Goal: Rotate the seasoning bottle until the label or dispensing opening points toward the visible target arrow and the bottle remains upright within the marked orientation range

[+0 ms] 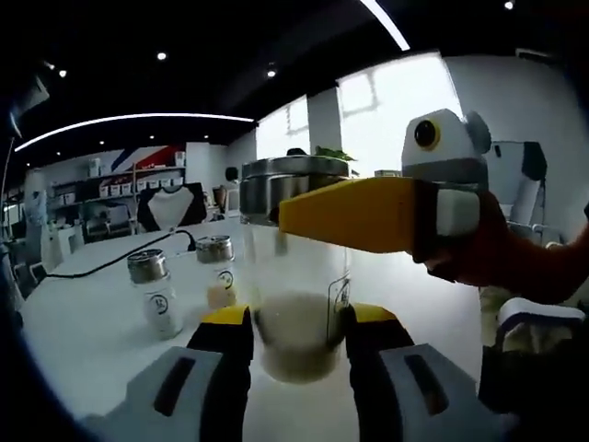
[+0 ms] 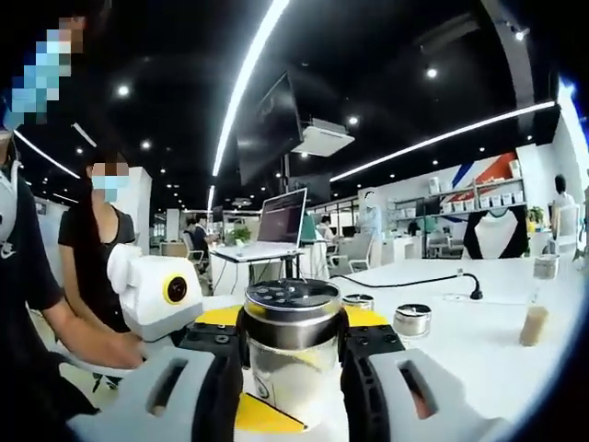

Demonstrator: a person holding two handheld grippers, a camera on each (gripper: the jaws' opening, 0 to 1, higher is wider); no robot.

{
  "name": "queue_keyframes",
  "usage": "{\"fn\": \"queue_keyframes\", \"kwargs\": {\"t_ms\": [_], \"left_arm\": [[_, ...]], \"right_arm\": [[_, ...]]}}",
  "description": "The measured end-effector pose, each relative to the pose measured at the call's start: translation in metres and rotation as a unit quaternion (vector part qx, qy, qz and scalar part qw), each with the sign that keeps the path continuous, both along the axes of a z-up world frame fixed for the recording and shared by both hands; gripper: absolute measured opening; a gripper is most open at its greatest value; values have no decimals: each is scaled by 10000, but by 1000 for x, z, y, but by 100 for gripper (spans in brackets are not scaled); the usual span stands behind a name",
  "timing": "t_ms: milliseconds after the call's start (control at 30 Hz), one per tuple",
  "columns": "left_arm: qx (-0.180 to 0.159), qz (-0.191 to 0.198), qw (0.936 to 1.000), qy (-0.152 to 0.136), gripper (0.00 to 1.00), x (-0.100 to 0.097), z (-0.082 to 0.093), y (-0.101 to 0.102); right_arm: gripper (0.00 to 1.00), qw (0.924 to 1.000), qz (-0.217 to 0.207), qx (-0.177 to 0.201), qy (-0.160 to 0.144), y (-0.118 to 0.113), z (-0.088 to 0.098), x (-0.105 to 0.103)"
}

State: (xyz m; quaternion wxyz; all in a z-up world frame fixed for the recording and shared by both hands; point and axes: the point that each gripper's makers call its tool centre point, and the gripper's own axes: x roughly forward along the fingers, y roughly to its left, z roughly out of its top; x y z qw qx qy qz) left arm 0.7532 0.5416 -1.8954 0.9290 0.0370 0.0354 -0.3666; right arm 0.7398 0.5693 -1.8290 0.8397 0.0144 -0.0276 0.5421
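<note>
The clear glass seasoning bottle with a perforated steel lid (image 2: 293,354) stands upright at lower centre of both views on the white table (image 1: 83,331), long axis vertical. The left gripper (image 1: 299,336) clamps its base and the right gripper (image 2: 293,345) its neck — rotation seems underway; label facing unclear, no arrow visible.
</note>
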Motion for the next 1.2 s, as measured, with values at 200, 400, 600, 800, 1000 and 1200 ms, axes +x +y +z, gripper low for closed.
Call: {"fn": "queue_keyframes", "kwargs": {"t_ms": [200, 400, 600, 800, 1000, 1200], "left_arm": [[71, -229, 9996, -114, 51, 1, 1, 5], [-79, -330, 9994, 47, 63, 1, -1, 9], [-15, -285, 9996, -72, 71, 4, 2, 12], [3, -335, 9994, -51, 71, 2, 1, 15], [-9, -287, 9996, -80, 81, 5, 3, 21], [23, -230, 9997, -112, 82, 8, 2, 26]], "right_arm": [[37, 9983, -25, 475, 335, -19, 9, 14], [37, 9994, -337, 40, 118, -39, 9, 40], [37, 9979, -594, -242, 108, -52, 2, 76], [37, 9966, -730, -317, 212, -58, -10, 110], [37, 9962, -681, -157, 521, -61, -25, 134], [37, 9962, -736, -255, 398, -62, -27, 148]]}}
